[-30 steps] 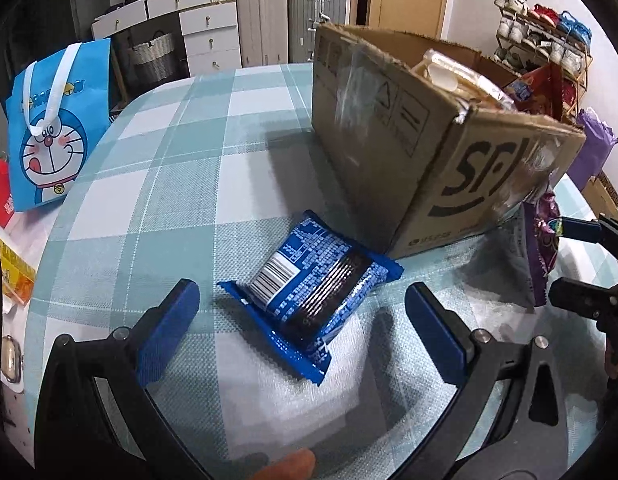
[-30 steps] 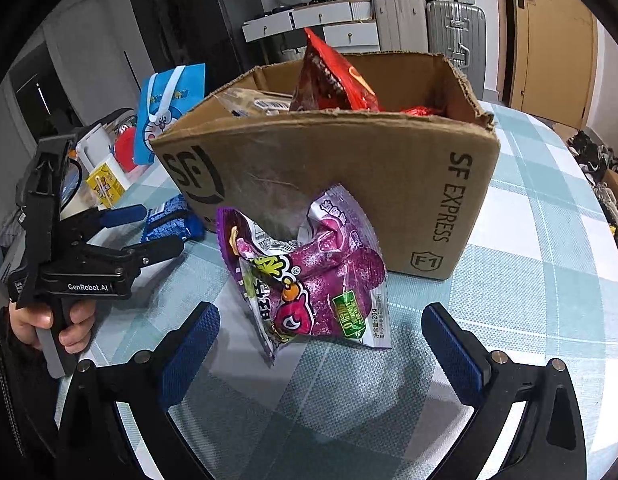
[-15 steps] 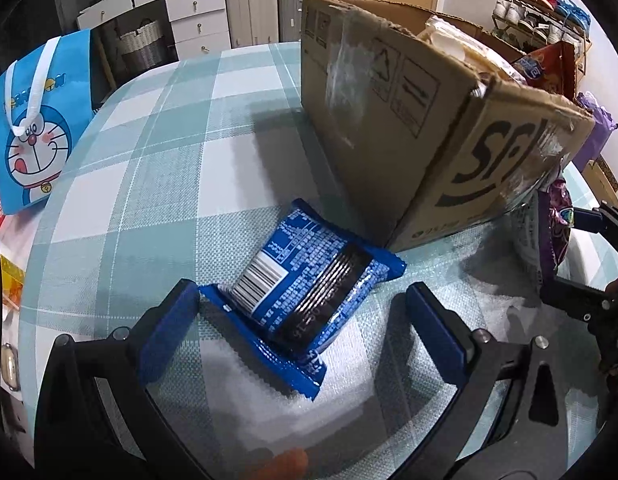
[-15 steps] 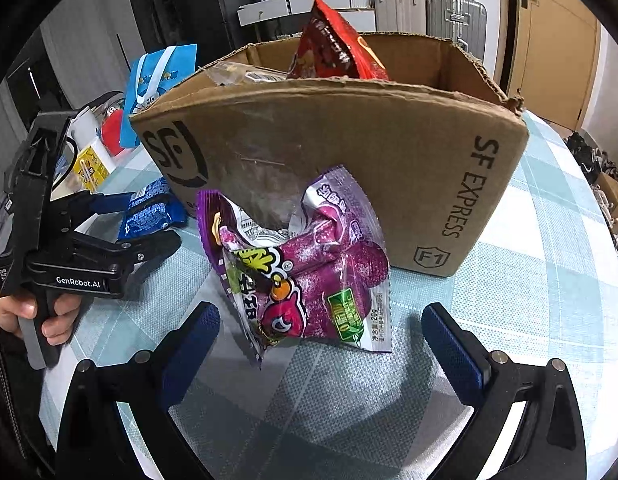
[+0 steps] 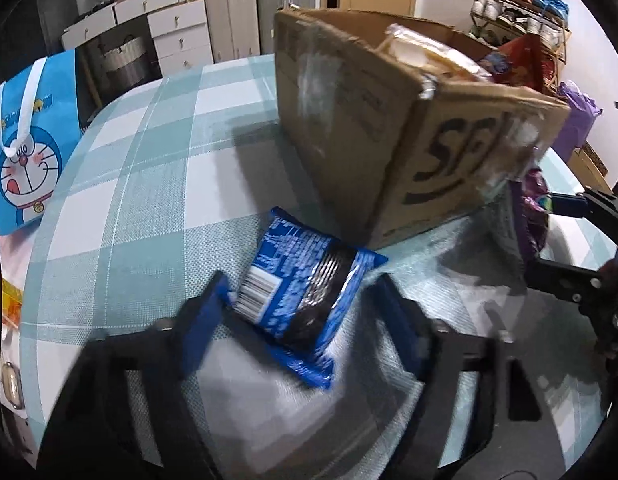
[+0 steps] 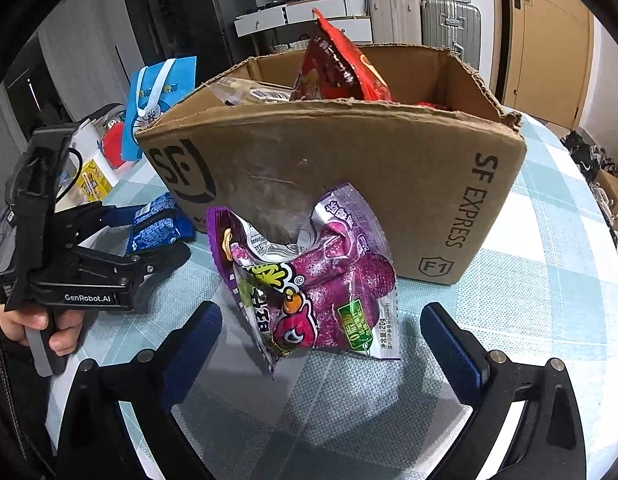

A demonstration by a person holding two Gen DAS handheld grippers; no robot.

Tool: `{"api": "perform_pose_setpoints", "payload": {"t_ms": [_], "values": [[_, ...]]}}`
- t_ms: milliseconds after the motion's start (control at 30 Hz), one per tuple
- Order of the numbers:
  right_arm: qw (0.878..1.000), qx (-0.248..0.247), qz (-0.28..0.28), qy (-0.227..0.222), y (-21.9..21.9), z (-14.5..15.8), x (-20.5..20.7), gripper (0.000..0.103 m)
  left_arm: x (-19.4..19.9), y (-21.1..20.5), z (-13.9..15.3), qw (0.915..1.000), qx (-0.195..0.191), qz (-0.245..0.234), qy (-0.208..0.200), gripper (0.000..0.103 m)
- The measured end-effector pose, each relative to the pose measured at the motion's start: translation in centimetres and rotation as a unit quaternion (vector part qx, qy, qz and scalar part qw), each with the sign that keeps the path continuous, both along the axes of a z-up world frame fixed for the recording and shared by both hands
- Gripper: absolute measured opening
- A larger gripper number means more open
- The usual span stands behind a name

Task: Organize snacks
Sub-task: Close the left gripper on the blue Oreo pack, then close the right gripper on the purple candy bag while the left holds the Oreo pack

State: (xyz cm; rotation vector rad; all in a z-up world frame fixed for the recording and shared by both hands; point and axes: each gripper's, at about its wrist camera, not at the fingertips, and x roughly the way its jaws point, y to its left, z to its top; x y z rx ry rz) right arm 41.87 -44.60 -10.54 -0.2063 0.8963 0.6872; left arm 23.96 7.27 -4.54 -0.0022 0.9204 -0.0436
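Note:
A blue snack packet (image 5: 301,280) lies flat on the checked tablecloth by the corner of the cardboard box (image 5: 349,140). My left gripper (image 5: 301,312) straddles it and its jaws are closing. The left pad (image 5: 205,320) is at the packet's corner, and a sliver of cloth still shows beside the right pad. In the right wrist view a purple candy bag (image 6: 309,280) leans upright against the box's front wall (image 6: 349,168). My right gripper (image 6: 321,340) stands open around its lower part without touching it. The left gripper (image 6: 149,236) shows there too, around the blue packet (image 6: 157,228).
The box holds a red snack bag (image 6: 341,68) and clear-wrapped packs (image 5: 425,52). A blue cartoon tote bag (image 5: 25,140) stands at the table's left edge, with yellow and red items (image 6: 93,176) near it. A person's hand (image 6: 41,328) holds the left gripper's handle.
The left jaws have come in from wide open to close beside the blue packet, and are blurred with motion. The right gripper and the purple bag stay as they were.

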Motion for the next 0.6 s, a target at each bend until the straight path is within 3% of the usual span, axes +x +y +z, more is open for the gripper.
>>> {"api": "perform_pose_setpoints", "payload": {"t_ms": [100,533,600], "values": [[1.0,0.001,0.002,0.001,-0.1,-0.2,-0.1,0.102,-0.8,-0.1,0.2,1.0,0.003,0.001,0.002,0.045],[1.0,0.015,0.002,0.013,-0.6,-0.4,0.1,0.101,-4.7,-1.6,2.1,0.9993,-0.027,0.001,-0.024,0.043],[1.0,0.018,0.0,0.019,-0.7,-0.6,0.3,0.095,-4.8,-1.7,2.1,0.9994,-0.027,0.001,-0.023,0.043]]}}
